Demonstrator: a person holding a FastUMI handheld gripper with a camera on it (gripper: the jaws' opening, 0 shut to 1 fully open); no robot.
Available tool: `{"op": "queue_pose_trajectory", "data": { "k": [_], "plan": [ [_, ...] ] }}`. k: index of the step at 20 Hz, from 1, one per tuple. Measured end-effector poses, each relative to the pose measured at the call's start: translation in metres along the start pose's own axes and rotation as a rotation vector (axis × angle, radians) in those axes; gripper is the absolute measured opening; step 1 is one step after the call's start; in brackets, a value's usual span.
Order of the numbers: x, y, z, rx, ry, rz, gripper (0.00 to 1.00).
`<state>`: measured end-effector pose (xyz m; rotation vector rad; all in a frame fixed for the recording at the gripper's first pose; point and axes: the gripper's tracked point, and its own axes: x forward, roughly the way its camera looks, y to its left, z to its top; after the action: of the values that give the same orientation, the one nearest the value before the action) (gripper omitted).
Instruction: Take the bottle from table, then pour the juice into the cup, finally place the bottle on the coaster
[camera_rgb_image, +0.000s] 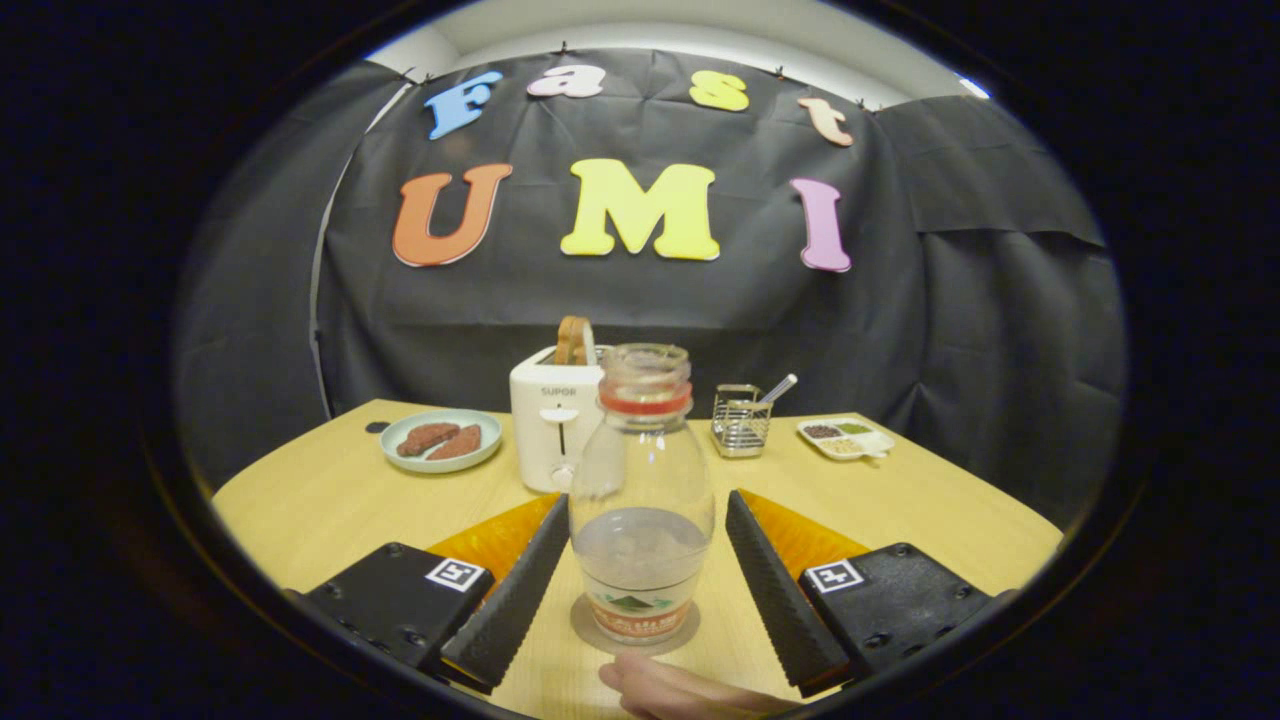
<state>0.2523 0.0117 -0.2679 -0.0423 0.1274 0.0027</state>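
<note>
Gripper view: one bottle (641, 500) between open gripper (640, 525) fingers

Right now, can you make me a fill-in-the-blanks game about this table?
1. The bottle stands on a round ____.
2. The tongs are ____, one finger on each side of the bottle, not touching it.
3. The white toaster stands just ____ the bottle.
4. The bottle's neck ring is ____.

Missing words: coaster; open; behind; red
</note>
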Motion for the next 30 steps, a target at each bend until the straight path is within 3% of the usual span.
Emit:
{"op": "queue_pose_trajectory", "data": {
  "k": [13, 18, 30],
  "plan": [
    [-0.073, -0.004, 0.091, -0.005, -0.078, -0.024, 1.0],
    [-0.117, -0.001, 0.118, -0.075, -0.09, -0.073, 1.0],
    [-0.218, 0.02, 0.198, -0.037, -0.186, -0.048, 1.0]
  ]
}}
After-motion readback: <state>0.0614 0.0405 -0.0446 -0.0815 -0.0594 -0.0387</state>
